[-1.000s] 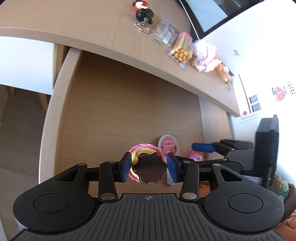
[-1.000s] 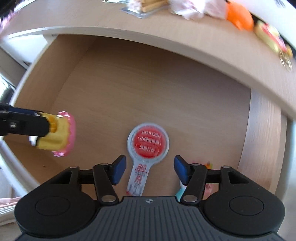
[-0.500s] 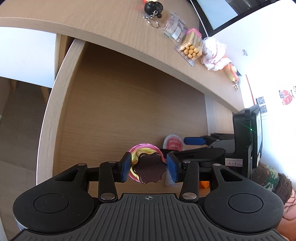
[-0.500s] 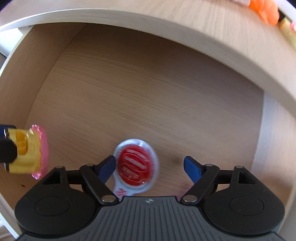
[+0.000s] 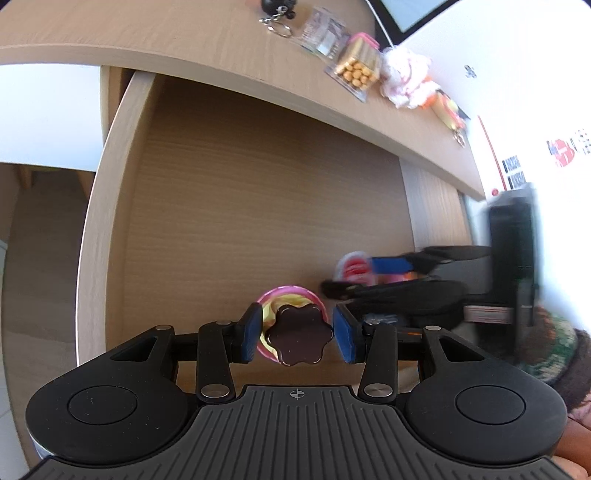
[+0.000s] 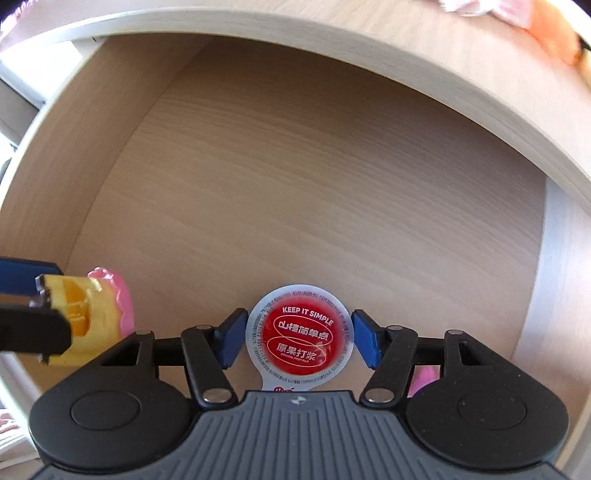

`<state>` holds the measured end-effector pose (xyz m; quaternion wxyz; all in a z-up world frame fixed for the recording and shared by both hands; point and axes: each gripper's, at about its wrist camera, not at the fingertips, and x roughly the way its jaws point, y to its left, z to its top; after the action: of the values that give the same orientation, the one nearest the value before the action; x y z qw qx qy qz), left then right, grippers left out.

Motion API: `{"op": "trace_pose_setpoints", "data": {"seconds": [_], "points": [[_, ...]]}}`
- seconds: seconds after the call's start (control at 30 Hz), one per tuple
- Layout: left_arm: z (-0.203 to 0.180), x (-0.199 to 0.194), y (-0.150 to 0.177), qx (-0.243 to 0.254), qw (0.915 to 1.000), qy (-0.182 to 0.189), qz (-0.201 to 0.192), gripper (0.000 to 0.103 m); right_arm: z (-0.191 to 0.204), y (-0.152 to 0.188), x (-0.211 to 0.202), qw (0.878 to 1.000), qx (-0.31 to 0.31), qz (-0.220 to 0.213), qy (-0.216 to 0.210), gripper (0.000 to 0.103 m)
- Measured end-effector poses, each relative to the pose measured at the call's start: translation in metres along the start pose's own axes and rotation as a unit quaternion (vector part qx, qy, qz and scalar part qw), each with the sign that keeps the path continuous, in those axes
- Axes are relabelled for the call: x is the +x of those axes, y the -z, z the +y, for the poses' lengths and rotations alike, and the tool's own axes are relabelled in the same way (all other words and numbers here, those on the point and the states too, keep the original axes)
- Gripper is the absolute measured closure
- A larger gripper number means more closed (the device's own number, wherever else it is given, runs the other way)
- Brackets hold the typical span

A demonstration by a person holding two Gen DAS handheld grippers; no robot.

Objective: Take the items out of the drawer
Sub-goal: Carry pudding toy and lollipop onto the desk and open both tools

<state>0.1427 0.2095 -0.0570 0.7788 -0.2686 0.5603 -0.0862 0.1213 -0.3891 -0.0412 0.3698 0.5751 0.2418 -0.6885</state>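
The open wooden drawer (image 5: 99, 221) fills both views. My left gripper (image 5: 296, 338) is shut on a toy cupcake (image 5: 299, 341) with a yellow body, a pink rim and a brown flower-shaped top. It hangs above the drawer floor, and the right wrist view shows the same cupcake (image 6: 96, 321) at the left edge. My right gripper (image 6: 299, 341) points down into the drawer with its jaws closing. A round jelly cup (image 6: 299, 336) with a red and white lid sits between them, and both pads meet its rim. In the left wrist view, that jelly cup (image 5: 351, 264) is blurred.
The desk top (image 5: 221, 44) overhangs the back of the drawer. On it lie a keychain (image 5: 275, 11), a clear snack box (image 5: 356, 70) and a plush toy (image 5: 406, 81). A pink item (image 6: 424, 380) lies under my right gripper's finger. A person's patterned sleeve (image 5: 554, 350) is at the right.
My right gripper spread wide over the jelly cup, then narrowed until the pads met its rim. The cup now sits centred between them. The left gripper kept its hold on the cupcake.
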Motion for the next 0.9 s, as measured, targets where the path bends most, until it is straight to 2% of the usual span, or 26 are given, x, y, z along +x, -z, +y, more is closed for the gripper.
{"op": "trace_pose_setpoints", "data": {"seconds": [0.1, 0.2, 0.33, 0.37, 0.43, 0.5, 0.57, 0.6, 0.67, 0.7, 0.77, 0.9], "points": [[-0.008, -0.014, 0.0, 0.02, 0.9997, 0.01, -0.008, 0.058, -0.007, 0.012, -0.044, 0.998, 0.038, -0.046, -0.002, 0.042], [-0.025, -0.047, -0.016, 0.048, 0.9971, 0.03, -0.051, 0.058, -0.017, 0.021, -0.105, 0.99, 0.074, -0.122, 0.009, 0.042], [-0.055, -0.109, -0.057, 0.102, 0.9834, 0.04, -0.144, 0.058, -0.035, 0.027, -0.203, 0.961, 0.125, -0.244, 0.02, 0.042], [-0.063, -0.123, -0.069, 0.113, 0.9788, 0.039, -0.166, 0.058, -0.012, 0.041, -0.231, 0.952, 0.132, -0.275, 0.027, 0.042], [-0.078, -0.139, -0.093, 0.134, 0.97, 0.025, -0.202, 0.058, -0.072, -0.018, -0.251, 0.935, 0.141, -0.324, 0.041, 0.042], [-0.095, -0.137, -0.117, 0.159, 0.9626, -0.013, -0.219, 0.058, -0.098, -0.035, -0.248, 0.921, 0.151, -0.356, 0.054, 0.042], [-0.098, -0.126, -0.138, 0.165, 0.9585, -0.047, -0.227, 0.058, -0.104, -0.038, -0.253, 0.913, 0.158, -0.37, 0.069, 0.042], [-0.096, -0.119, -0.147, 0.163, 0.9586, -0.051, -0.228, 0.058, -0.108, -0.042, -0.252, 0.911, 0.165, -0.37, 0.072, 0.042], [-0.091, -0.098, -0.166, 0.15, 0.9628, -0.049, -0.22, 0.058, -0.112, -0.051, -0.246, 0.914, 0.177, -0.36, 0.067, 0.042], [-0.087, -0.088, -0.174, 0.14, 0.966, -0.046, -0.212, 0.058, -0.11, -0.045, -0.241, 0.916, 0.184, -0.352, 0.065, 0.042], [-0.084, -0.066, -0.186, 0.126, 0.9718, -0.037, -0.196, 0.058, -0.106, -0.059, -0.194, 0.921, 0.194, -0.332, 0.062, 0.042], [-0.083, -0.025, -0.2, 0.133, 0.9755, -0.051, -0.168, 0.058, -0.118, -0.078, -0.157, 0.928, 0.218, -0.297, 0.055, 0.042]]}}
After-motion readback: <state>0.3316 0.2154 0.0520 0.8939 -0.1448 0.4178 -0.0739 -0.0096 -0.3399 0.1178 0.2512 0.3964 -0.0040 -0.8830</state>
